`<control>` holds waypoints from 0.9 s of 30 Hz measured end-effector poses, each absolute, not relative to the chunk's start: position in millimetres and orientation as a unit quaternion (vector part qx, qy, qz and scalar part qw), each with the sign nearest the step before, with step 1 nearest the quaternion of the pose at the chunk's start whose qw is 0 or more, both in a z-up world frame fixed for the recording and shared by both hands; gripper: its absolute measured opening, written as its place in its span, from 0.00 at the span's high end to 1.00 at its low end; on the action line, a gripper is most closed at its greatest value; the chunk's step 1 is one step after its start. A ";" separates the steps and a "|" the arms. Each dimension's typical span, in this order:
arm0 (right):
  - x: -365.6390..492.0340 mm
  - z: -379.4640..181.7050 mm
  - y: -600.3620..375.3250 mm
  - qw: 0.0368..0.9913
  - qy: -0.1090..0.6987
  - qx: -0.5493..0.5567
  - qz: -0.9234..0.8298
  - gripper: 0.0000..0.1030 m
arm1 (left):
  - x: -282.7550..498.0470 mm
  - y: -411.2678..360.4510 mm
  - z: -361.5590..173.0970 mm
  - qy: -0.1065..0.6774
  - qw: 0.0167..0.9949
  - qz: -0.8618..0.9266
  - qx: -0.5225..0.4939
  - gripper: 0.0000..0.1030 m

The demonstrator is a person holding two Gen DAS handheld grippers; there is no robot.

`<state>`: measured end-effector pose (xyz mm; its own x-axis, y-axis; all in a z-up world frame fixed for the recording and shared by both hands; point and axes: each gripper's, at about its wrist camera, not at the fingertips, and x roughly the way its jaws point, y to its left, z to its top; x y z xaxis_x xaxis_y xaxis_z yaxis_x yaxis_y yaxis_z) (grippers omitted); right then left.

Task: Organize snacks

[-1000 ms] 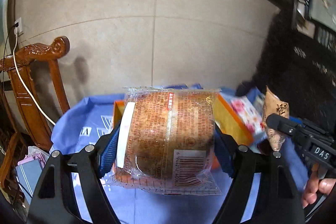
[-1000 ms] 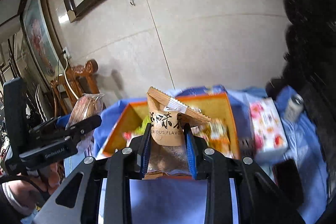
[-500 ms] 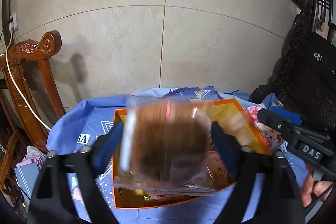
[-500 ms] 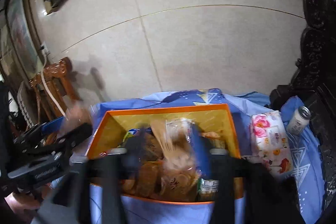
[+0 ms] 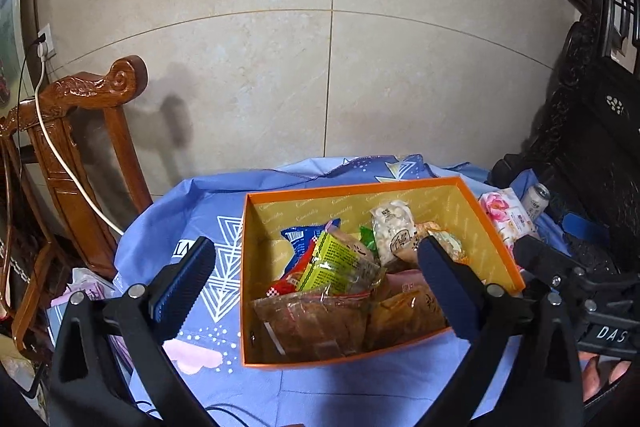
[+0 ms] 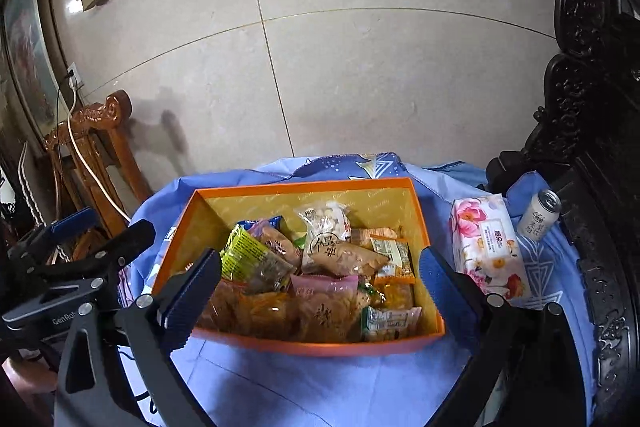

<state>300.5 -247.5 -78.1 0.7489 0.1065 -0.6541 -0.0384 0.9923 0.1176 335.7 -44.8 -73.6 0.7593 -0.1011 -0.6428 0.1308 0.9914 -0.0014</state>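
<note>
A: Left wrist view. Left tongs [image 5: 316,283] spread wide, nothing between the pads. They hang over the near end of the orange box [image 5: 498,227] on the blue cloth [image 5: 192,211].
B: Snacks?
A: All in the box. Brown packet [image 5: 316,323] lies flat at the near wall, green packet [image 5: 340,259] above it.
B: Right wrist view?
A: Right tongs [image 6: 320,287] have just been opening, now wide, empty. Tissue pack [image 6: 486,247] and can [image 6: 540,213] sit on the cloth right of the box; chair [image 6: 104,147] at left.
</note>
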 end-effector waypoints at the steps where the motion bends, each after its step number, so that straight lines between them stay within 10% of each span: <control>1: 298.3 -78.4 -247.4 0.934 0.353 0.050 0.040 0.03 | 333.7 -44.9 -73.6 0.342 0.937 -0.061 0.023 0.04; 27: 288.5 -84.4 -244.4 0.929 0.365 0.045 0.035 0.03 | 319.3 -44.6 -73.4 0.337 0.940 -0.048 0.037 0.04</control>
<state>288.5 -244.4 -84.4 0.7308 0.0981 -0.6755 -0.0324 0.9935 0.1091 319.3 -44.6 -73.4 0.7682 -0.0658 -0.6368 0.1162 0.9925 0.0376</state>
